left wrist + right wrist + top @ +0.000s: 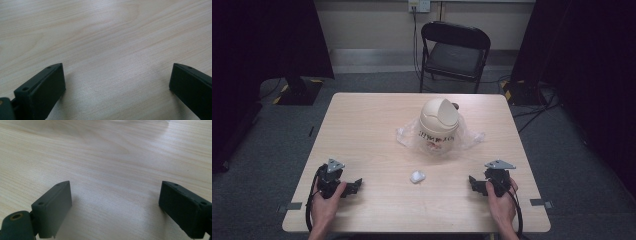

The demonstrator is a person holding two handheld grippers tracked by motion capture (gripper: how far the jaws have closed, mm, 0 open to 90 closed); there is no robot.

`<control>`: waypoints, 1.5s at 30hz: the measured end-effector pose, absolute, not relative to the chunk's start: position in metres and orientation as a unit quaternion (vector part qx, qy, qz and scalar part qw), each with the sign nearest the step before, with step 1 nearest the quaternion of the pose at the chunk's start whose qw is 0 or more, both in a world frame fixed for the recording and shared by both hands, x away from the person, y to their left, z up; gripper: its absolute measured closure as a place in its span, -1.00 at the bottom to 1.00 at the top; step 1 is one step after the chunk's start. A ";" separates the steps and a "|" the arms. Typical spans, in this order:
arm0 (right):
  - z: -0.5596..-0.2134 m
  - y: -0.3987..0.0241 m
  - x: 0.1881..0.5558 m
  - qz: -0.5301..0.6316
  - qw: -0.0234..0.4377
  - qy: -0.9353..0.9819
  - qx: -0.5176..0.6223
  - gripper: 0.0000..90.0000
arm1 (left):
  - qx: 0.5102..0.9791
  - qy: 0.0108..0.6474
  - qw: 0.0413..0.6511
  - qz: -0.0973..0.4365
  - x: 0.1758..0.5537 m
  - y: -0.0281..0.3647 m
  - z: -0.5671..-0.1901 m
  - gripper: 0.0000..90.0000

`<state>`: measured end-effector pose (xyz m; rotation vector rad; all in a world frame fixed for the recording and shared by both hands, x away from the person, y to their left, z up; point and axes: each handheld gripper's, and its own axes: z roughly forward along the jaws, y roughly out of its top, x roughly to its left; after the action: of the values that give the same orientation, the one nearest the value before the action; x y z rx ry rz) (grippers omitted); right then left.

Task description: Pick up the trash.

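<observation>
High view: a light wooden worktop [362,130] fills the middle of the frame. The left claw [353,187] rests at the lower left of the worktop, held by the person's left hand [326,202]. The right claw [475,184] rests at the lower right, held by the right hand [503,202]. Each points inward toward the centre of the frame, and each carries a grey three-cornered plate on top.

A cream, dome-topped small bin [439,125] stands upright at the centre of the frame, on a crumpled clear plastic bag [469,137] that spreads to both sides of it. A small white crumpled wad [417,176] lies below the bin in the frame, apart from it, between the two claws and well apart from each. A black folding chair [454,52] stands on the floor at the top centre, beyond the worktop.

Left gripper view: the left claw [117,82] stands wide, bare wood grain between its black jaws.

Right gripper view: the right claw [115,200] likewise stands wide, holding nothing, above bare worktop [112,157].
</observation>
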<state>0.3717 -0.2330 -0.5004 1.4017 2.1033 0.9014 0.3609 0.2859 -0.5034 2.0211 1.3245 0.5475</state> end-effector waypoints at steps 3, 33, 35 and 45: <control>-0.500 -0.233 0.372 0.327 0.227 0.763 0.509 -0.77 | 0.771 0.506 0.326 0.209 0.361 0.286 -0.503 -1.00; -0.462 -0.200 0.391 0.391 0.156 0.793 0.440 -0.48 | 0.770 0.508 0.326 0.209 0.361 0.285 -0.503 -1.00; -0.459 -0.198 0.395 0.394 0.158 0.794 0.434 -0.48 | 0.770 0.507 0.326 0.209 0.361 0.285 -0.503 -1.00; -0.436 -0.181 0.407 0.408 0.161 0.805 0.400 -0.53 | 0.770 0.508 0.326 0.209 0.361 0.285 -0.503 -1.00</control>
<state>0.4070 -0.1806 -0.4361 1.1434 2.2982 1.1642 0.3611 0.2854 -0.5034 2.0178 1.3303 0.5488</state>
